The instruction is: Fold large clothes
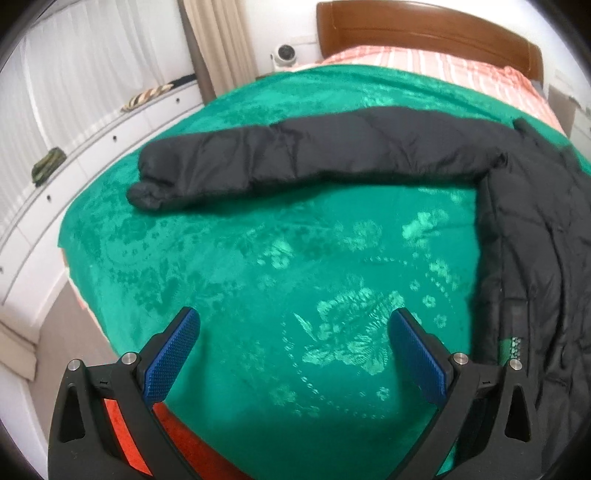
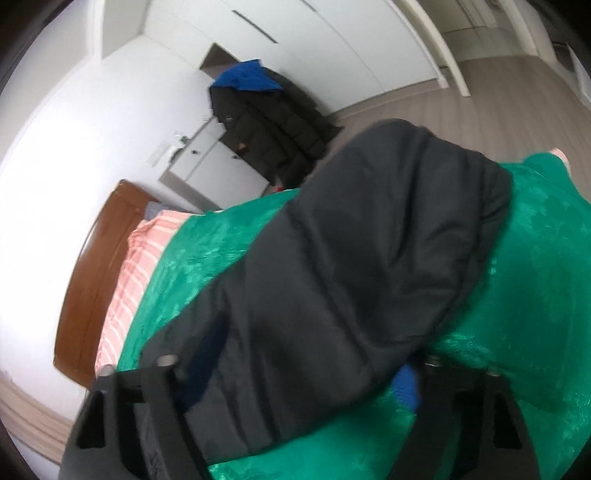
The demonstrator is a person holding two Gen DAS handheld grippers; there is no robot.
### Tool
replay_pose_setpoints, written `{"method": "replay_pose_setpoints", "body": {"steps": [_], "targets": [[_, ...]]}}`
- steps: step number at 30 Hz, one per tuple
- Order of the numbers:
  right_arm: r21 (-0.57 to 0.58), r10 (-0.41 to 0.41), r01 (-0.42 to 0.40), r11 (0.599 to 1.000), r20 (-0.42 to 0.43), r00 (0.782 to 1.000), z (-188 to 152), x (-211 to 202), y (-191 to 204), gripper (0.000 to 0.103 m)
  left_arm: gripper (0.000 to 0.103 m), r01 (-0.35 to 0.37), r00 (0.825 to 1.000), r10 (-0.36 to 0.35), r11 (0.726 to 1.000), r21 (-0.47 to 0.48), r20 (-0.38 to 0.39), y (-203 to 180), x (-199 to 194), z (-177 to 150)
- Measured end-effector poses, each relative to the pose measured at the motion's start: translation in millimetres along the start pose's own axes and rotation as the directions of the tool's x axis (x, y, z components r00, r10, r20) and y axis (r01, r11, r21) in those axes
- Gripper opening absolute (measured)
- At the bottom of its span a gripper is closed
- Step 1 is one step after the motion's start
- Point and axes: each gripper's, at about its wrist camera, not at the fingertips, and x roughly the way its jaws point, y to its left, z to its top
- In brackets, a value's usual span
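A black puffer jacket point(image 1: 528, 229) lies on a green patterned blanket point(image 1: 258, 266) on the bed. Its sleeve point(image 1: 266, 162) stretches out flat to the left across the blanket. My left gripper point(image 1: 293, 325) is open and empty, hovering over the bare blanket below the sleeve, apart from the jacket. In the blurred right wrist view, a padded part of the jacket point(image 2: 332, 280) lies between the wide-apart fingers of my right gripper point(image 2: 295, 373) and covers most of the left blue pad; the right pad point(image 2: 406, 387) shows beside it. Whether the jaws press the fabric is unclear.
A brown headboard point(image 1: 424, 33) and pink striped sheet point(image 1: 424, 62) are at the bed's far end. White drawers point(image 1: 92, 147) run along the left wall. Another dark coat point(image 2: 273, 125) with a blue garment hangs by white cabinets. Wood floor lies beyond the bed's edge.
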Motion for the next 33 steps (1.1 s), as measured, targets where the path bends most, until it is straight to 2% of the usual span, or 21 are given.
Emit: {"method": "replay_pose_setpoints", "body": {"steps": [3,6,10,13,14,16,17,19,21,22,23,25,27,28,29,30,31,32,33], "targets": [[0.033,-0.031,0.03,0.999,0.023,0.999,1,1,-10,0.035,0.102,-0.006,1.0,0.006,1.0,0.03,0.008,-4,0,0],[-0.011,-0.018,0.018,1.0,0.034,0.999,5,-7,-1,0.019,0.102,0.009,1.0,-0.009,1.0,0.019,0.004,0,2,1],[-0.168,0.053,-0.035,0.985,0.107,0.993,11,-49,55,0.015,0.102,0.038,0.999,-0.038,0.999,-0.031,-0.006,9,4,1],[-0.293,0.171,-0.119,0.949,0.159,0.972,4,-91,126,0.014,0.102,0.06,0.998,-0.061,0.997,-0.054,-0.011,11,5,3],[-0.352,0.231,-0.162,0.922,0.164,0.959,-5,-108,162,0.014,0.102,0.071,0.997,-0.071,0.996,-0.06,-0.007,12,5,4],[-0.442,0.31,-0.216,0.871,0.151,0.939,-25,-129,210,0.014,0.102,0.085,0.996,-0.085,0.994,-0.065,0.002,14,2,5],[-0.511,0.364,-0.257,0.82,0.119,0.924,-44,-141,247,0.014,0.102,0.092,0.996,-0.091,0.994,-0.067,0.01,15,0,5],[-0.598,0.419,-0.302,0.743,0.062,0.906,-77,-152,293,0.014,0.102,0.112,0.994,-0.11,0.991,-0.073,0.028,17,-4,5],[-0.68,0.466,-0.364,0.637,-0.037,0.884,-126,-159,345,0.014,0.102,0.136,0.99,-0.133,0.987,-0.082,0.042,20,-7,5],[-0.703,0.474,-0.386,0.598,-0.079,0.877,-147,-160,363,0.014,0.102,0.146,0.989,-0.142,0.986,-0.086,0.047,21,-8,5],[-0.733,0.474,-0.417,0.537,-0.147,0.868,-182,-158,389,0.013,0.102,0.157,0.987,-0.153,0.983,-0.091,0.049,22,-8,4],[-0.772,0.451,-0.453,0.447,-0.242,0.859,-239,-150,423,0.013,0.102,0.178,0.984,-0.174,0.979,-0.101,0.046,23,-7,4],[-0.793,0.407,-0.48,0.374,-0.325,0.854,-290,-135,444,0.013,0.102,0.191,0.981,-0.188,0.976,-0.101,0.037,23,-4,4],[-0.796,0.376,-0.492,0.353,-0.361,0.854,-313,-125,452,0.017,0.102,0.193,0.981,-0.19,0.976,-0.099,0.033,23,-3,4],[-0.796,0.305,-0.51,0.327,-0.422,0.854,-349,-106,459,0.024,0.102,0.196,0.981,-0.194,0.976,-0.097,0.027,23,-1,3],[-0.793,0.244,-0.526,0.309,-0.468,0.849,-368,-92,460,0.05,0.102,0.199,0.98,-0.198,0.975,-0.094,0.02,22,0,3],[-0.784,0.188,-0.546,0.296,-0.512,0.838,-386,-81,458,0.07,0.102,0.201,0.98,-0.2,0.975,-0.091,0.016,22,0,2],[-0.764,0.148,-0.577,0.288,-0.56,0.815,-404,-74,449,0.072,0.102,0.2,0.98,-0.2,0.976,-0.088,0.015,21,0,1],[-0.757,0.143,-0.59,0.281,-0.574,0.806,-411,-75,441,0.072,0.102,0.2,0.98,-0.199,0.976,-0.085,0.017,21,-1,1]]}}
